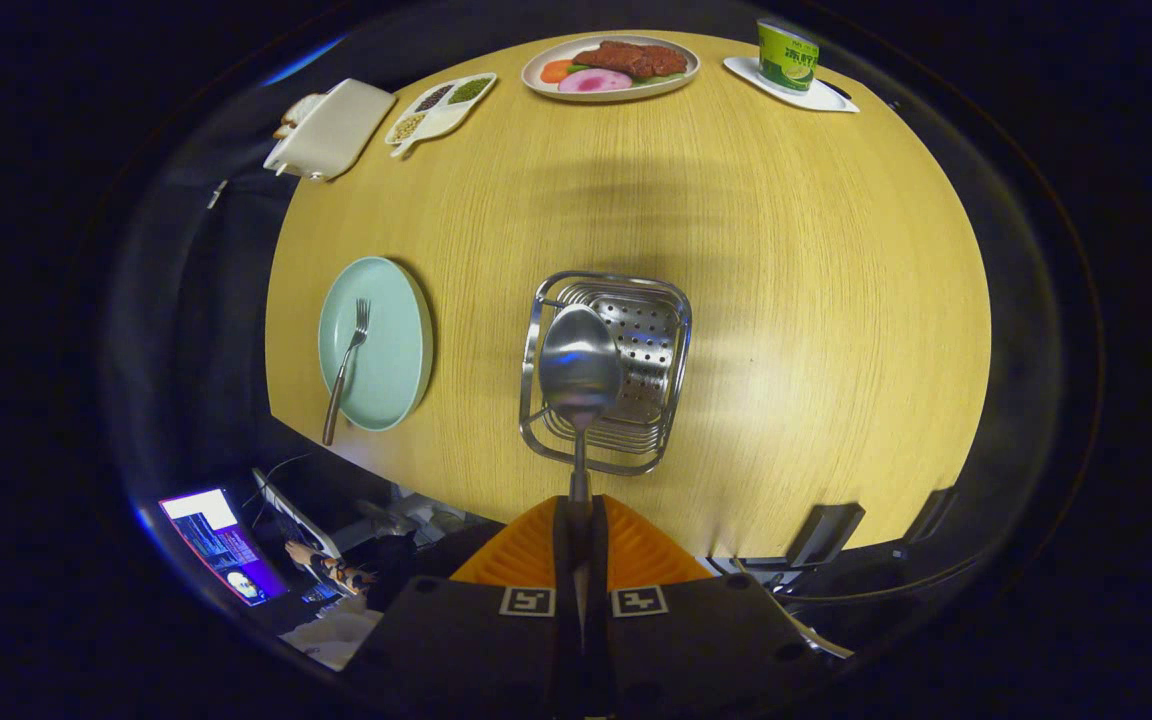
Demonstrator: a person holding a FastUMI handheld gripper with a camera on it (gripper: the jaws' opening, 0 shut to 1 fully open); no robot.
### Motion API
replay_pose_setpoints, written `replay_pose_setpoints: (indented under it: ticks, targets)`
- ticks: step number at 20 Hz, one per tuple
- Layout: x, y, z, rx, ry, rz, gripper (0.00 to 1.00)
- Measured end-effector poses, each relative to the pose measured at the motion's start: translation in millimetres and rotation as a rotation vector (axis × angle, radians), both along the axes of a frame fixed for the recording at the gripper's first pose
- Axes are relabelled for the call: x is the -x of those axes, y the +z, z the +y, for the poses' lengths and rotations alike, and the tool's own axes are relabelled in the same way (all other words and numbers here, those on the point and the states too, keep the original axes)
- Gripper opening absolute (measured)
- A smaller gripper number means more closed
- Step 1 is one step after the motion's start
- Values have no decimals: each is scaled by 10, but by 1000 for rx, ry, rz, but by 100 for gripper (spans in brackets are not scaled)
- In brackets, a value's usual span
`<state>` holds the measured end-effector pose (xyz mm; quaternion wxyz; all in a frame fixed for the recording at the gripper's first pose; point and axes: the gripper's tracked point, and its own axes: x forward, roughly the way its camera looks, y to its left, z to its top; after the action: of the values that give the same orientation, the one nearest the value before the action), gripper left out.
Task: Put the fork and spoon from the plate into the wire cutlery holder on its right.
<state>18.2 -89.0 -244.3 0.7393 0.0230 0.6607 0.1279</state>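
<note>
Spoon (579, 370) is in hand: the gripper (579, 520), at the bottom centre of the frame, has its two fingers closed narrowly on the spoon's thin handle, and the bowl stands out ahead of them, hanging over the wire cutlery holder (606, 372) in the middle of the frame. The bowl appears to be above the holder rather than resting in it, though the view from directly over it makes the height hard to judge.

The step in hand, as I read it, is delivering the spoon, the first of the two pieces. The next move calls for lowering the spoon into the holder's perforated basket, keeping it inside the wire rim, and then parting the fingers so the handle slips free. After that the fork (348, 366) remains: it lies on the pale green plate (391, 345) at centre left, tines pointing away, handle running past the plate's near rim.

By count: one spoon, one fork, one green plate, one holder. Along the top of the frame sit one dish of food (610, 68), one divided tray (441, 106) of grains, one white box (330, 129) and one green cup (787, 55) on a white saucer (816, 95).
</note>
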Motion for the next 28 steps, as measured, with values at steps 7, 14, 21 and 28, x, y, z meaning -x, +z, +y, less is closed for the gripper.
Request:
replay_pose_setpoints:
  ticks: [7, 14, 21, 28]
  targets:
    - [-174, 75, -74, 18, -60, 11, 28]
    - [-445, 545, 24, -68, -120, -194, 99]
    - [-472, 973, 357, -127, -169, -431, 99]
    - [-417, 1070, 977, -134, -158, -592, 99]
